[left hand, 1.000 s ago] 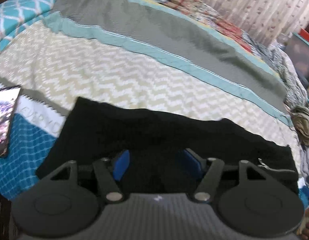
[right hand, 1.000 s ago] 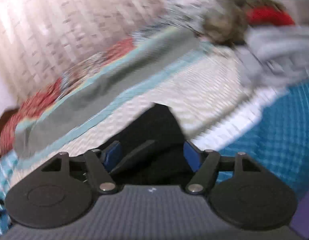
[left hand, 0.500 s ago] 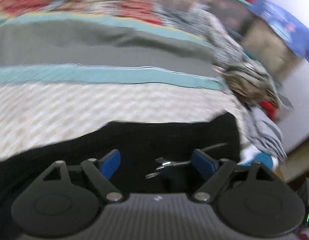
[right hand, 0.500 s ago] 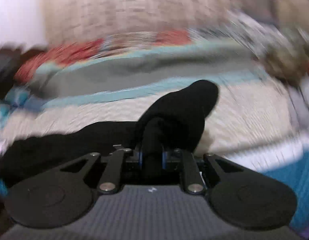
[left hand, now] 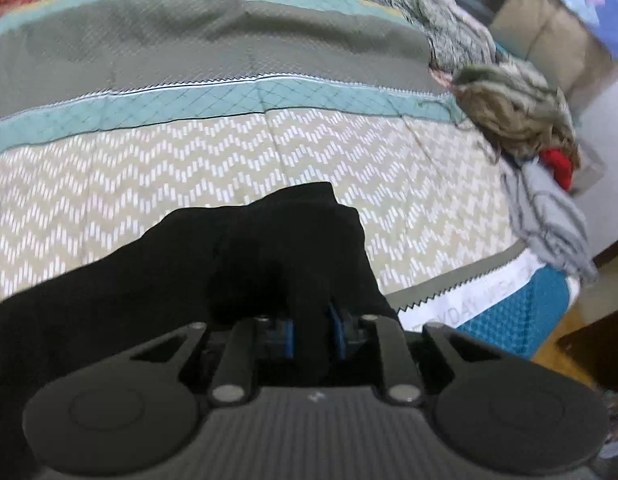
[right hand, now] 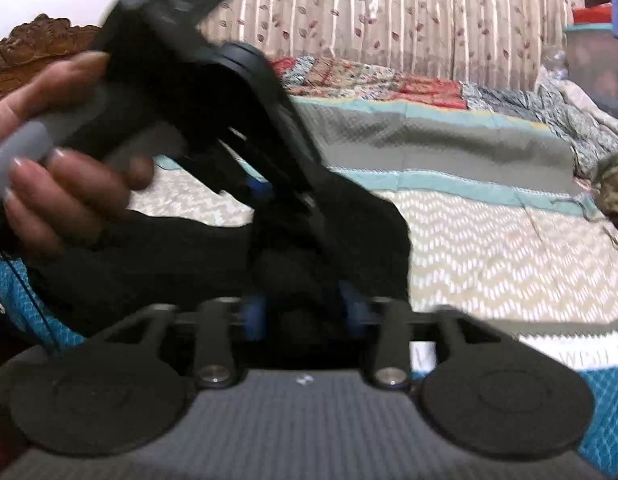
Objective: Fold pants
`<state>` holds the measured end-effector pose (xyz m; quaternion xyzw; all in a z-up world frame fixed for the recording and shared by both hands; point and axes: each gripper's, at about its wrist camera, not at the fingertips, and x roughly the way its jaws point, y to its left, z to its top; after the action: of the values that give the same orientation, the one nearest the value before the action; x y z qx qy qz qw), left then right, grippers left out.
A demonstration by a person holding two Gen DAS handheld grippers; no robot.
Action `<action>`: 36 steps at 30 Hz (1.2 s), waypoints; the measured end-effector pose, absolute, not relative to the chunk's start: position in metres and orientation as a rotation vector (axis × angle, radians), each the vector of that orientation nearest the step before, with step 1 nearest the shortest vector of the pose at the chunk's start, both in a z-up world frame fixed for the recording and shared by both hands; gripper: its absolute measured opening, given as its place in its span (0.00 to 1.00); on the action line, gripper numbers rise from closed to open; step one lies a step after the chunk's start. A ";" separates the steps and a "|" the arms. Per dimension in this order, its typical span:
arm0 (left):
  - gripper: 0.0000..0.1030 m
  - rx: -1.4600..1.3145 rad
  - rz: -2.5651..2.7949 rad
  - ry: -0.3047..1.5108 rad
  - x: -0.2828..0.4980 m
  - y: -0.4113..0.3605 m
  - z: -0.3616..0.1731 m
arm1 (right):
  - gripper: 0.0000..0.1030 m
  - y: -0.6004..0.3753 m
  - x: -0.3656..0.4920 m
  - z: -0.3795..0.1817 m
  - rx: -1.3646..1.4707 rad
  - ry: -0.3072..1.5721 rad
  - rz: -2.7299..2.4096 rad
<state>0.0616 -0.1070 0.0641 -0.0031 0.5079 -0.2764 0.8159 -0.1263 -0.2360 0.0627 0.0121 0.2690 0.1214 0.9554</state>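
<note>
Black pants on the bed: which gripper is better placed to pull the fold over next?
Probably left: the left gripper pinches the black cloth pants tightly; the right gripper has wider jaws.

Black hand-held gripper (left hand: pixel 312 338), blue pads (left hand: pixel 288 338), 2 silver screws

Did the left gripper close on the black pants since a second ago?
Yes. The left gripper was open over the flat pants; now its fingers pinch a bunched fold, lifted against the zigzag bedspread.
</note>
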 end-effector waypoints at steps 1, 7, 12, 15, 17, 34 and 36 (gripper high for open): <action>0.16 -0.018 -0.597 1.078 0.063 -0.107 0.066 | 0.51 -0.236 -0.126 0.059 0.011 0.554 0.239; 0.15 -0.040 -0.617 1.021 0.065 -0.083 0.073 | 0.16 -0.224 -0.116 0.054 0.071 0.659 0.321; 0.15 -0.101 -0.600 0.928 0.066 -0.033 0.097 | 0.16 -0.207 -0.096 0.084 0.209 0.649 0.485; 0.15 -0.134 -0.552 0.894 0.067 0.010 0.108 | 0.16 -0.185 -0.075 0.095 0.251 0.672 0.590; 0.15 -0.146 -0.513 0.877 0.066 0.037 0.113 | 0.16 -0.160 -0.064 0.102 0.240 0.684 0.669; 0.43 -0.361 -0.058 0.944 0.061 0.233 0.053 | 0.55 0.013 0.015 0.070 0.142 0.900 0.981; 0.50 -0.379 -0.073 0.902 0.044 0.240 0.059 | 0.56 -0.021 0.013 0.081 0.220 0.860 0.983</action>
<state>0.0438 0.2398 0.0585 -0.1819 0.4333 -0.0348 0.8820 0.0127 -0.0206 0.0812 0.1019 0.3993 0.4562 0.7887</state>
